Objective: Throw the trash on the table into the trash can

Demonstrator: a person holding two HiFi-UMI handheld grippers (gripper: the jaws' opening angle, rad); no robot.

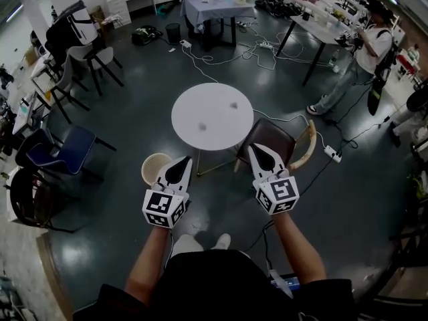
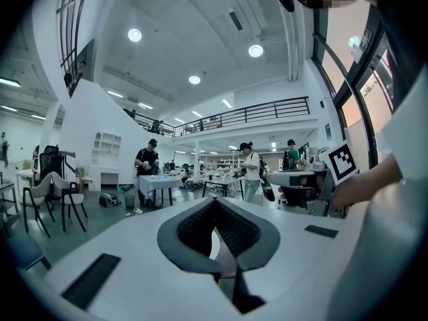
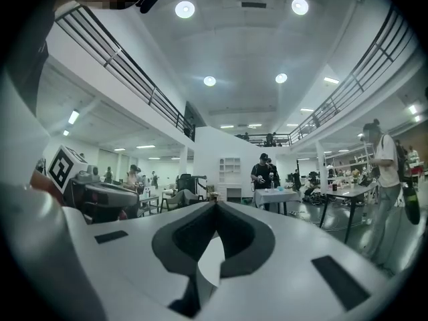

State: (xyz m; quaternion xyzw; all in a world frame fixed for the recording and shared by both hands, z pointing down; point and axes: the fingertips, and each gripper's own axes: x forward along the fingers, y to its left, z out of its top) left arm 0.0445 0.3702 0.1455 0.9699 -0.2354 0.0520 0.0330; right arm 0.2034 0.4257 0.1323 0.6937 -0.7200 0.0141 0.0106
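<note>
A round white table (image 1: 212,116) stands ahead of me in the head view. Two small pieces of trash lie on it, one (image 1: 233,105) toward the right, one (image 1: 202,127) toward the left. A beige trash can (image 1: 154,168) sits on the floor at the table's near left. My left gripper (image 1: 180,166) hovers beside the can, shut and empty. My right gripper (image 1: 261,153) is held over the brown chair (image 1: 275,139), also shut and empty. In both gripper views the jaws meet at the tips, the left gripper (image 2: 215,199) and the right gripper (image 3: 215,204) pointing out across the room.
Blue chair (image 1: 61,148) and black chair (image 1: 30,196) stand at the left. Cables (image 1: 247,52) run over the dark floor behind the table. A person (image 1: 358,59) stands at the far right by a long table (image 1: 317,29). Another table (image 1: 217,7) sits at the back.
</note>
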